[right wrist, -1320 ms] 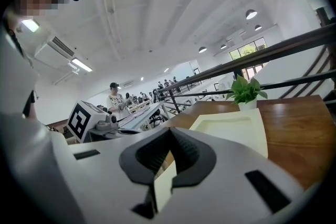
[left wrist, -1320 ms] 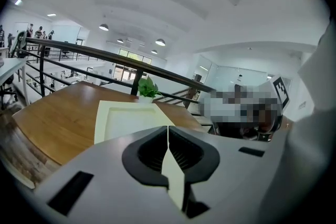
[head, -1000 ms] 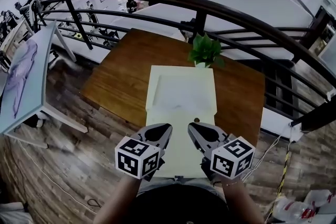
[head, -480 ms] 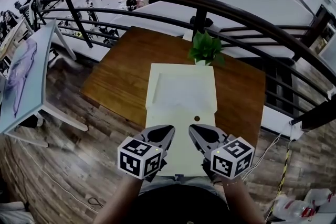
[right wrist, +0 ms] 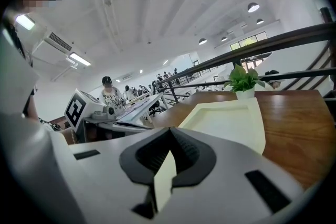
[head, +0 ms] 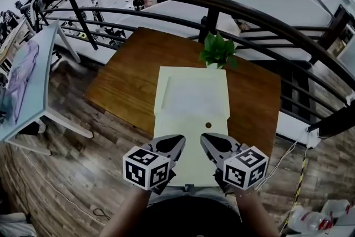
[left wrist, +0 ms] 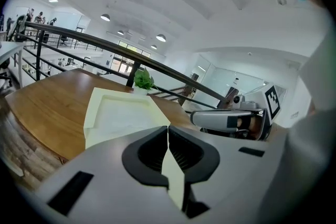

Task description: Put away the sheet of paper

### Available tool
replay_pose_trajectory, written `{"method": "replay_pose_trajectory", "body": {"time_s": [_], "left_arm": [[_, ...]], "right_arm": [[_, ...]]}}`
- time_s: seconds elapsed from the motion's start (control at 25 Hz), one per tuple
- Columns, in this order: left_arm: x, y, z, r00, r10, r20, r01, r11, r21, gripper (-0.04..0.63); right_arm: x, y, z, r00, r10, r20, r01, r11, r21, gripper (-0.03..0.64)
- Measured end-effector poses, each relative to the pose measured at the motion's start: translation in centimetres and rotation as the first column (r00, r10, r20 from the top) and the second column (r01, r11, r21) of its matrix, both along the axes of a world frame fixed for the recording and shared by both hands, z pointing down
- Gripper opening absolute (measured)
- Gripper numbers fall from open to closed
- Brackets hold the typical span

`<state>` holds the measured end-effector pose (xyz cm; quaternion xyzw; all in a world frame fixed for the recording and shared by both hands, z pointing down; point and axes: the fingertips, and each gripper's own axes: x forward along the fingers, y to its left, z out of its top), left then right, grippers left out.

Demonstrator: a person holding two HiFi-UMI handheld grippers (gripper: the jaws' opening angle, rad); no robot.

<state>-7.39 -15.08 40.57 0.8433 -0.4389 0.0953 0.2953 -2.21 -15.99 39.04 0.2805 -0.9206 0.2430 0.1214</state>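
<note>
Wooden table [head: 127, 86] bearing sheet [head: 191, 100], plant [head: 217, 51]

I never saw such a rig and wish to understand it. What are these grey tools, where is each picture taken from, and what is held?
A person holds a tool in each hand: the left hand-held gripper and the right hand-held gripper. The head view looks down from the person's head; the other two come from a camera on each one. On the wooden table lies a pale yellow sheet of paper, a potted plant behind it. Both are shut on its near edge.
</note>
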Motion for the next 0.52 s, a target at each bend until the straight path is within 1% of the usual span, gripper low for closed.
{"method": "replay_pose_trajectory", "body": {"time_s": [0.12, 0.32, 0.52], "left_arm": [[0.2, -0.04, -0.15, 1.0, -0.001, -0.016, 0.001, 1.0, -0.004, 0.021], [0.01, -0.29, -0.03, 1.0, -0.007, -0.008, 0.007, 1.0, -0.002, 0.021], [0.08, -0.27, 0.42, 1.0, -0.001, 0.001, 0.001, 1.0, -0.018, 0.021]], "right_arm": [[0.1, 0.05, 0.06, 1.0, 0.0, -0.004, 0.0, 1.0, -0.002, 0.026], [0.05, 0.04, 0.13, 1.0, 0.004, -0.008, -0.004, 1.0, 0.002, 0.026], [0.28, 0.01, 0.3, 1.0, 0.005, -0.014, -0.005, 1.0, -0.001, 0.026]]}}
